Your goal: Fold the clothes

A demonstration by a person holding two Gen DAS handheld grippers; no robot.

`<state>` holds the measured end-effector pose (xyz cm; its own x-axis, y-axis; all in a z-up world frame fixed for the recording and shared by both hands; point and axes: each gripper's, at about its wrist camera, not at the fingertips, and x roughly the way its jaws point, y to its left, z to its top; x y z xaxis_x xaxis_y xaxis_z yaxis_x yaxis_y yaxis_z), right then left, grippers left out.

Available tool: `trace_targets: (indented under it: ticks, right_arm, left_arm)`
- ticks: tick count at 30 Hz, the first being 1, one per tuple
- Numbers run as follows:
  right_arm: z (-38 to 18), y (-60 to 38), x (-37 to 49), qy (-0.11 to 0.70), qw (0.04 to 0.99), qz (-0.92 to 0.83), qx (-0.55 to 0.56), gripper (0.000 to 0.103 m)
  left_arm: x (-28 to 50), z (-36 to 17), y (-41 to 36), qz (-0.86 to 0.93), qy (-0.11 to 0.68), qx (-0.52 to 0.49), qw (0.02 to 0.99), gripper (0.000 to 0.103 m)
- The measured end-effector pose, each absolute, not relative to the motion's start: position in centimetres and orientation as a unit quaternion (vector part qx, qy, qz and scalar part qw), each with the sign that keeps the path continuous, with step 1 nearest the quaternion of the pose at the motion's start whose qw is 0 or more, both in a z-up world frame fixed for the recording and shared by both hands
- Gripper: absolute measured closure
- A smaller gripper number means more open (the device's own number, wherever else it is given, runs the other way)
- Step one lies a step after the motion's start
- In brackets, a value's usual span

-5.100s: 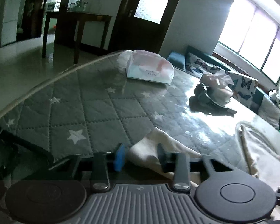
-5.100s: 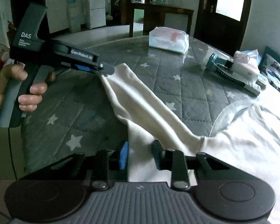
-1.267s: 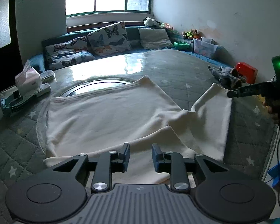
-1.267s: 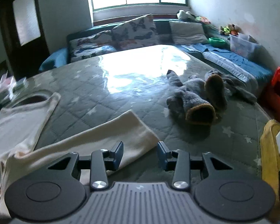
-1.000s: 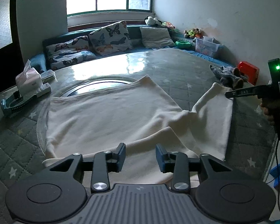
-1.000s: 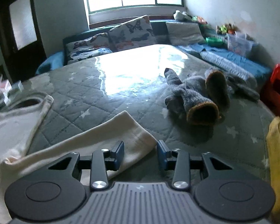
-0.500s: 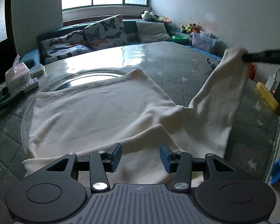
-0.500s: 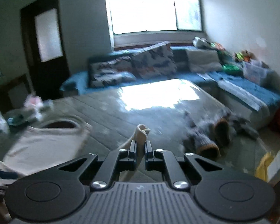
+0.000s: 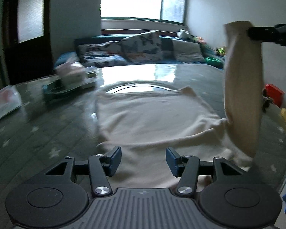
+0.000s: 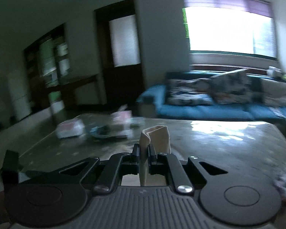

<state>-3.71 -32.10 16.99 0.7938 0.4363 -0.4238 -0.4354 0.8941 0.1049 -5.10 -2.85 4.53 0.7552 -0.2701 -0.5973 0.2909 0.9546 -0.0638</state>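
So the big thing here is the quilted grey star-print mat (image 9: 28,133) covering the whole surface, and the cream long-sleeved top (image 9: 152,118) lies spread flat on it, neckline toward the window, hem end nearest the left wrist camera. Its right sleeve (image 9: 242,87) is up in the air, hanging down from the cuff in a long tube that joins the body at the shoulder.

The right gripper (image 10: 143,152) is clamped tight on that cuff; in its own view the folded cream edge pokes up between the closed pads. The left gripper (image 9: 143,158) sits low over the hem with its jaws about halfway apart and just been widening, nothing between them, cloth only underneath.

To do this step well, I'd say: carry the sleeve across the chest in one smooth arc and lay it flat, cuff pointing toward the opposite side, so the fold line runs straight down from the shoulder. Don't yank, since the shoulder is already bunching a bit where the sleeve meets the body, and pulling harder would probably drag the whole top off square. The free left gripper could pin the body near that shoulder while the sleeve comes over. Let go only once the cuff is actually lying down.

Smaller stuff: a tissue box (image 9: 72,74) and a pale plastic packet (image 9: 3,103) on the far left of the mat, both blurry.

Writing or brands: nothing readable, too much motion blur.
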Motion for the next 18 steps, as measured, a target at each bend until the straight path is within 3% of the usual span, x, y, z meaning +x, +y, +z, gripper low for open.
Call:
trace_targets:
  ticks: [8, 10, 18]
  right_arm:
    - [12.3, -21.5, -1.4, 0.294, 0.899, 0.318, -0.057, 0.093]
    - [11.5, -21.3, -1.4, 0.305, 0.894, 0.324, -0.059, 0.089]
    - [10.1, -23.9, -1.6, 0.331, 0.890, 0.299, -0.095, 0.088]
  left_arm:
    - [-6.9, 4.4, 0.3, -0.110, 0.319, 0.004, 0.941, 0.047]
    - [-7.1, 4.5, 0.7, -0.105, 0.318, 0.005, 0.942, 0.047]
    - [-7.0, 5.4, -0.6, -0.134, 0.289, 0.029, 0.948, 0.053]
